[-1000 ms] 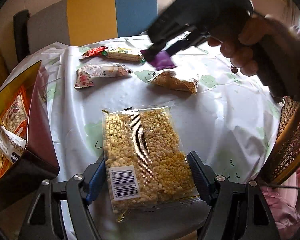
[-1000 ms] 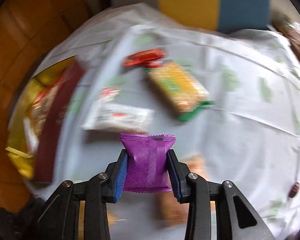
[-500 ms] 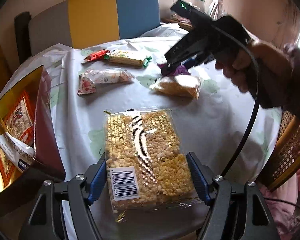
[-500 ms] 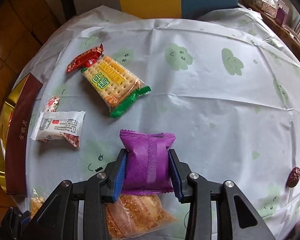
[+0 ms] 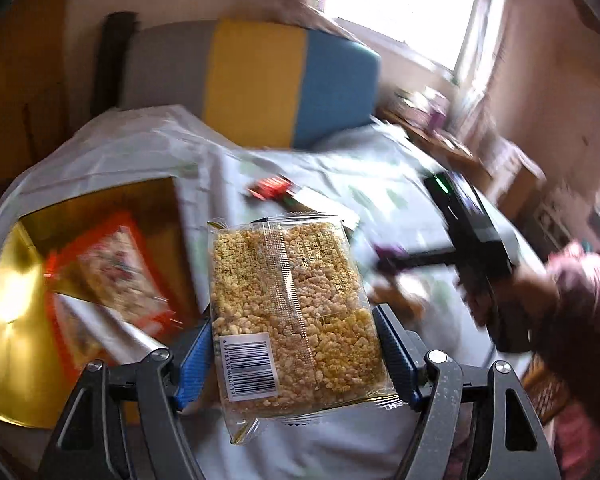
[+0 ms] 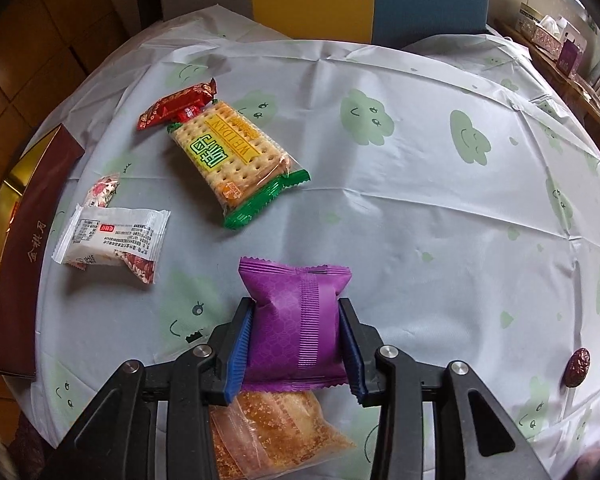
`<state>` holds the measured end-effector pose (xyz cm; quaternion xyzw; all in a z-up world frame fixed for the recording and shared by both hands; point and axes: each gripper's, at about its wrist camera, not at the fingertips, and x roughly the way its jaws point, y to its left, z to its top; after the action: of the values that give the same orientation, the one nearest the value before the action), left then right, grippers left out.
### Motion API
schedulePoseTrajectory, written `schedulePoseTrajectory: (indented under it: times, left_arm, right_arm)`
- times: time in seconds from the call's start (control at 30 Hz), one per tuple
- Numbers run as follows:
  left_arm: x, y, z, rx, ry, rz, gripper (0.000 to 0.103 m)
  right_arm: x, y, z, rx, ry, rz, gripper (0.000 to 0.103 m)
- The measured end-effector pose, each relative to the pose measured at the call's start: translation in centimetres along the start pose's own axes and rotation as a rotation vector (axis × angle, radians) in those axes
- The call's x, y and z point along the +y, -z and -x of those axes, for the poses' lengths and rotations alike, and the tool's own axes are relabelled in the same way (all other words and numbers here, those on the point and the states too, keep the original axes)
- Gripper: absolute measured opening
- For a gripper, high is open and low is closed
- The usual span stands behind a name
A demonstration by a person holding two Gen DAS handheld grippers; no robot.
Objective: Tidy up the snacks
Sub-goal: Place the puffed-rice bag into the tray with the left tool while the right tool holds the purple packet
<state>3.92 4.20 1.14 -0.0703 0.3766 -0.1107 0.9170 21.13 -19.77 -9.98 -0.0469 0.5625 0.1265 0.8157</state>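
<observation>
Carrying the rice-crisp pack (image 5: 288,312), clamped in the left hand-held gripper (image 5: 296,356), level over the gold box (image 5: 100,216) looks wisest, while the right hand-held gripper (image 6: 296,344) grips a purple packet (image 6: 296,316).

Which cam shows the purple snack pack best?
Right wrist. The purple snack pack sits sharp and centred, pinched between the right tongs above the tablecloth. The left wrist view shows only a blurred purple sliver at the far tongs' tip, partly hidden by the puffed-grain pack.

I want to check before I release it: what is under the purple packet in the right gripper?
Below the purple packet lies a clear bag of orange-brown crispy snack. The right gripper hides part of that bag.
</observation>
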Motion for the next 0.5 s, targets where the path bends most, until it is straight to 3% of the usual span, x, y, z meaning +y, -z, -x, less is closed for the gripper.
schedulePoseTrajectory:
  times: [0.2, 0.5]
  left_arm:
    - [6.2, -2.9, -0.7, 0.006, -0.153, 0.104, 0.075]
    - [11.2, -6.1, -6.7, 0.058, -0.304, 0.098, 0.075]
  right_arm:
    - [0.0, 0.1, 0.3, -0.005, 0.011, 0.011, 0.041]
    - [0.2, 0.1, 0.3, -0.008, 0.019, 0.021, 0.041]
